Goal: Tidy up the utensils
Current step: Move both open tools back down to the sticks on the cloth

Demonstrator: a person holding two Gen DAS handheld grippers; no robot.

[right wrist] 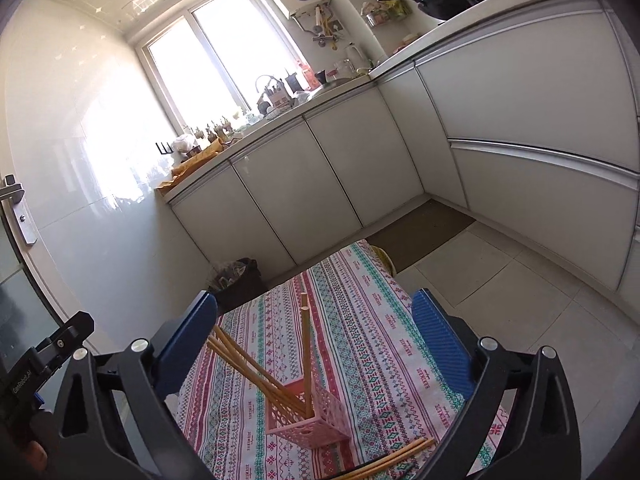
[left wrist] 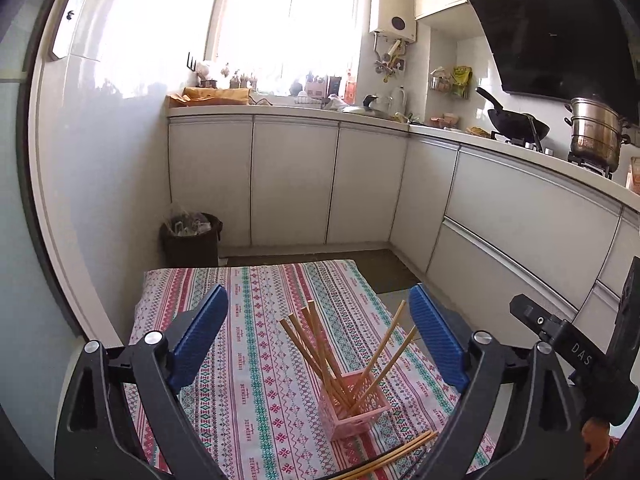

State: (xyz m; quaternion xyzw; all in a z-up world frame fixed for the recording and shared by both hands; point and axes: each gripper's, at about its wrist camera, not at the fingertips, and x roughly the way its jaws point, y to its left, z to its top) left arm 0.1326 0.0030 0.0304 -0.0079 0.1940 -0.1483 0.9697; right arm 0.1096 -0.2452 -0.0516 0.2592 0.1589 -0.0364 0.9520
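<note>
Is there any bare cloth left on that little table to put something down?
Yes: the tablecloth is bare behind the pink basket, toward the bin, and along its left side. The near edge is crowded, with loose chopsticks lying before the basket.

Sunlit window [left wrist: 288,20] above white cabinets [left wrist: 296,176], tiled floor [right wrist: 500,280].

A black wok [left wrist: 516,120] and a steel pot [left wrist: 596,132] sit on the stove; a dark bin [left wrist: 192,240] stands beside white cabinets [left wrist: 292,176].
</note>
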